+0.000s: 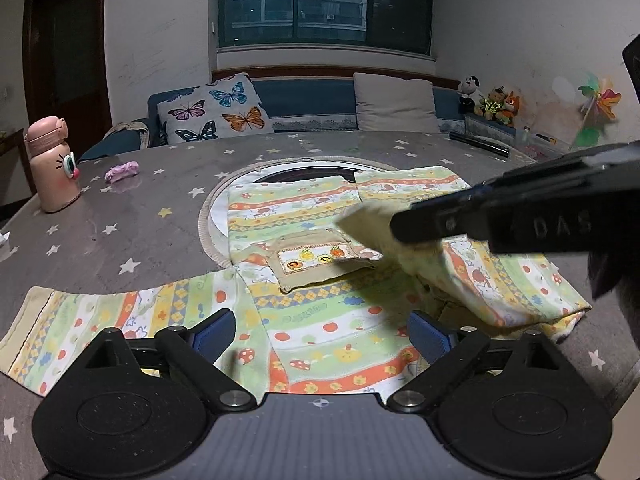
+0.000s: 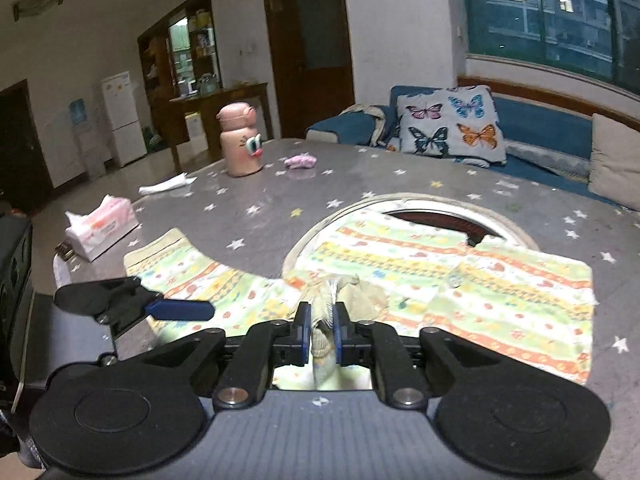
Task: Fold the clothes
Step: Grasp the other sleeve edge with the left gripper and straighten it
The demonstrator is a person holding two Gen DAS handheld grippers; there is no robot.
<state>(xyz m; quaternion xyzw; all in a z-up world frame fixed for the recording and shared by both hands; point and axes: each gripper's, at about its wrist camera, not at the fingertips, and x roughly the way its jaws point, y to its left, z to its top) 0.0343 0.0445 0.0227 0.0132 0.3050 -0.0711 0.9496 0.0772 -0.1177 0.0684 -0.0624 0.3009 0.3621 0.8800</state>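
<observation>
A child's striped shirt [image 1: 320,304] in green, orange and yellow lies flat on the star-patterned table [image 1: 152,208], one sleeve [image 1: 104,316] spread to the left. My left gripper [image 1: 320,336] is open and empty, low over the shirt's near edge. My right gripper [image 2: 321,328] is shut on the other sleeve's cuff [image 2: 324,316] and holds it over the shirt's body. In the left wrist view it comes in from the right [image 1: 404,228] with the folded sleeve [image 1: 500,280] draped beneath. The shirt also shows in the right wrist view [image 2: 460,280].
A pink bottle [image 1: 52,164] and a small purple cloth [image 1: 122,172] stand at the table's far left. A tissue pack [image 2: 102,228] and white paper [image 2: 168,185] lie near the left edge. A round inset [image 1: 308,172] sits under the shirt. A sofa with cushions [image 1: 216,110] is behind.
</observation>
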